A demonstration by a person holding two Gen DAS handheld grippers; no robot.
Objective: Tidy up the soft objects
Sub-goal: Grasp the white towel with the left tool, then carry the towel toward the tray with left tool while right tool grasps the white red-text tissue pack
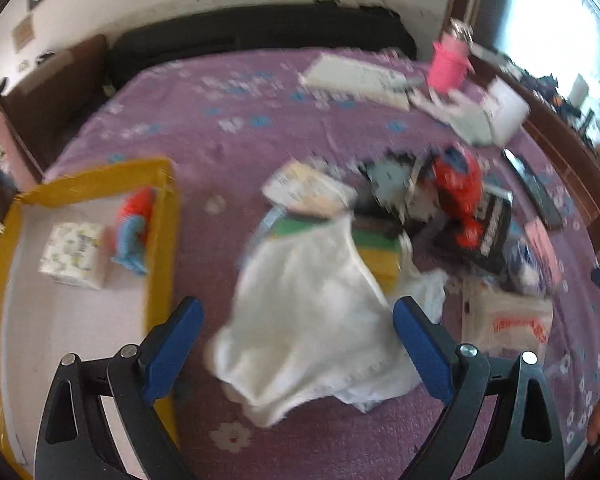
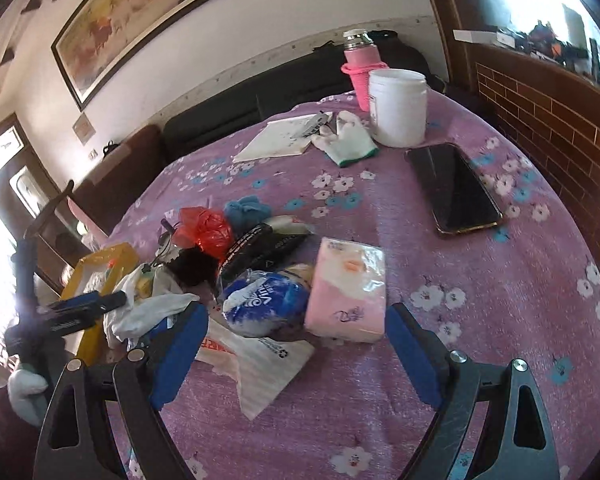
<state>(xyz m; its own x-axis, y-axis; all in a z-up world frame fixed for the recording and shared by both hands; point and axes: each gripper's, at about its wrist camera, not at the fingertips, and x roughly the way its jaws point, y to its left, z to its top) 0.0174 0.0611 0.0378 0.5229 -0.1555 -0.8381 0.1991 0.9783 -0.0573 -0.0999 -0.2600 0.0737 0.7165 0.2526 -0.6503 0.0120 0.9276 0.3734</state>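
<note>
My left gripper (image 1: 296, 312) is open above a crumpled white cloth (image 1: 308, 320) on the purple floral bedspread (image 1: 228, 128). To its left a yellow-rimmed box (image 1: 164, 240) holds a tissue pack (image 1: 74, 254) and a red-and-blue soft item (image 1: 134, 228). My right gripper (image 2: 298, 322) is open, its fingers either side of a pink tissue pack (image 2: 346, 290) and a blue-and-white packet (image 2: 264, 302). Behind them lie a red plastic bag (image 2: 206, 232), a blue fluffy item (image 2: 246, 208) and dark packets (image 2: 260, 246). The white cloth (image 2: 148, 312) and the left gripper (image 2: 80, 308) show at the left.
A black phone (image 2: 452, 188), white jar (image 2: 398, 106), pink flask (image 2: 362, 70), white glove (image 2: 350, 138) and flat white paper (image 2: 284, 138) lie at the far side. A white plastic bag (image 2: 260, 356) lies under the right gripper. A brick-pattern headboard (image 2: 548, 128) borders the right.
</note>
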